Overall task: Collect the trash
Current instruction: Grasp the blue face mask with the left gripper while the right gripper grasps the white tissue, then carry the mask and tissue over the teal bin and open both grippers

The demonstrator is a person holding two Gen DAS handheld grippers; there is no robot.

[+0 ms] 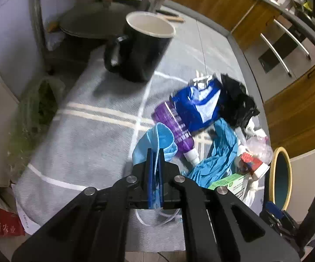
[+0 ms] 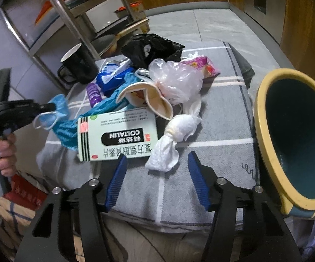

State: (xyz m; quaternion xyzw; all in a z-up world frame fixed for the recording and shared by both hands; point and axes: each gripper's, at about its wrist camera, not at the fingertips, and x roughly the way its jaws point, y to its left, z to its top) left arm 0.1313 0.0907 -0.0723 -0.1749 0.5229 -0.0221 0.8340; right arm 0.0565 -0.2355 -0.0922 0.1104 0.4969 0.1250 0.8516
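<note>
so left tool (image 1: 155,152) is clamped on the blue face mask (image 1: 157,139) — lift clear so the loop doesn't snag, then into the bin (image 2: 292,135); right tool (image 2: 157,159) sits apart, empty.

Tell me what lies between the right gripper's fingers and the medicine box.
Nothing: in the right wrist view the right gripper hangs open over bare grey towel, the medicine box just past its left finger. The twisted tissue lies between the fingertips.
</note>
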